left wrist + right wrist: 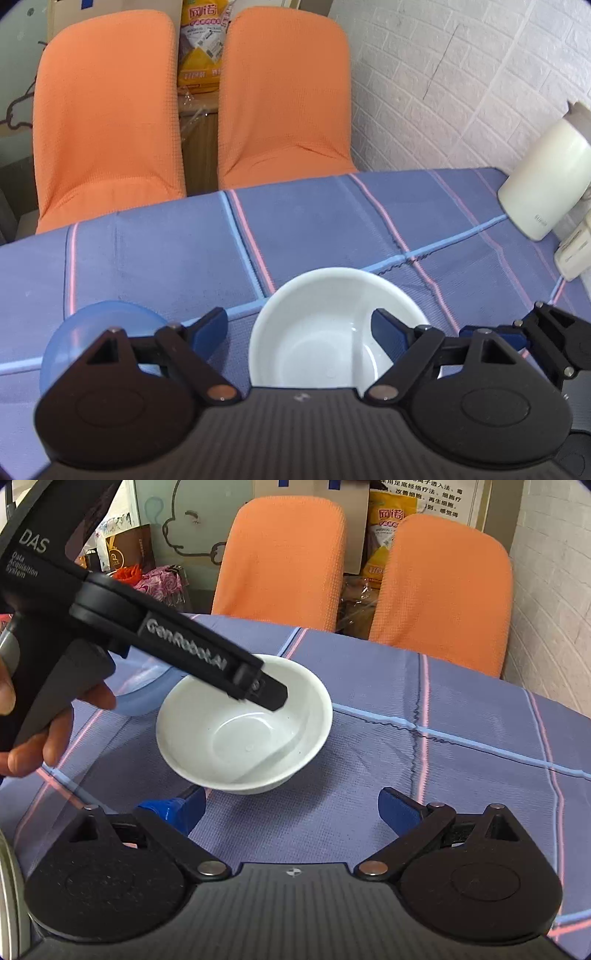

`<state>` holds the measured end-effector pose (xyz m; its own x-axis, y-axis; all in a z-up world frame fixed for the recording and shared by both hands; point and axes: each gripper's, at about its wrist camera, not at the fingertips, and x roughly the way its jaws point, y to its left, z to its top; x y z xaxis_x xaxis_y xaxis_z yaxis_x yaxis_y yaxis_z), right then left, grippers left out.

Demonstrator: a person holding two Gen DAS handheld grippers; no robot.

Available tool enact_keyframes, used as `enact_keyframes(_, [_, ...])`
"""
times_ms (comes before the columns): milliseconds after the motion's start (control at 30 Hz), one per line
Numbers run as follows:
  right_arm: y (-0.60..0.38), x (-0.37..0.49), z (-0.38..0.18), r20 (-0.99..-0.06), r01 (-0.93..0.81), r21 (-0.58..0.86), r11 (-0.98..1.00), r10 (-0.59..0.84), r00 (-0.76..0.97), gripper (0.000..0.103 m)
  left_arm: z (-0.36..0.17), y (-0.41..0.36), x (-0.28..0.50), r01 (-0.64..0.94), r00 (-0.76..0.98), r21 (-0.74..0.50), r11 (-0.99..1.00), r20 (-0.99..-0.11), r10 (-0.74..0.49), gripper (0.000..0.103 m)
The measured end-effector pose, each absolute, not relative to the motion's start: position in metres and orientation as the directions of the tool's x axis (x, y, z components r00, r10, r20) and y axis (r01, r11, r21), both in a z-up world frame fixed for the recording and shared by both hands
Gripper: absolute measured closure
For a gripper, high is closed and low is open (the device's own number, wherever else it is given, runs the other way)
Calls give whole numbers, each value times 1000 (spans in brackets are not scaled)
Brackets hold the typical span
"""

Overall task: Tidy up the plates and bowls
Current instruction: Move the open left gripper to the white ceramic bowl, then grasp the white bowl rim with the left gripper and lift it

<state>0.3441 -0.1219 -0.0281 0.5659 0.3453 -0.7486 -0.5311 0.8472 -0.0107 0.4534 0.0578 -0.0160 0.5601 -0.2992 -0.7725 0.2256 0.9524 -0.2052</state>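
A white bowl (245,725) is seen upright on the surface (461,775), which is covered by a blue checked cloth. The left gripper (271,694), held by a hand (40,731), is positioned over the bowl's rim. The right gripper (291,808) is held spread apart, near the bowl, gripping nothing. Two orange chairs (284,561) are placed behind.

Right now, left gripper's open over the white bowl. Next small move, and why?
Probably lower and close the left gripper on the white bowl's rim. Its fingers are open: one sits inside the bowl, the other outside, so the near wall lies between them. The right gripper is open, short of the bowl. The blue bowl waits beside it.
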Motion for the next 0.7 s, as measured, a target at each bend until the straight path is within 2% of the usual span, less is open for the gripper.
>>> enact_keyframes(233, [-112, 345, -37, -751, -572, -32, 820, 358, 555, 15, -22, 48, 453, 261, 572, -168, 951, -766, -292, 19])
enact_keyframes(267, [-111, 345, -38, -748, -577, -39, 816, 359, 558, 17, -23, 48, 453, 262, 569, -168, 950, -768, -293, 20])
enact_keyframes(300, [-110, 345, -37, -744, -584, -45, 811, 363, 561, 17, -25, 48, 454, 262, 563, -174, 949, -771, -297, 29])
enact_keyframes(367, [-109, 345, -37, -739, -602, -62, 796, 369, 564, 18, -28, 47, 455, 263, 549, -183, 947, -779, -302, 37])
enact_keyframes(467, [-101, 342, -35, -722, -627, -135, 767, 358, 592, 19, -31, 46, 454, 268, 533, -192, 944, -787, -311, 41])
enact_keyframes(533, [-99, 339, -32, -703, -637, -161, 754, 366, 610, 19, -32, 46, 451, 269, 517, -221, 937, -788, -335, 41])
enact_keyframes(700, [-101, 334, -24, -682, -645, -112, 756, 414, 603, 18, -30, 45, 441, 273, 533, -187, 944, -788, -310, 41])
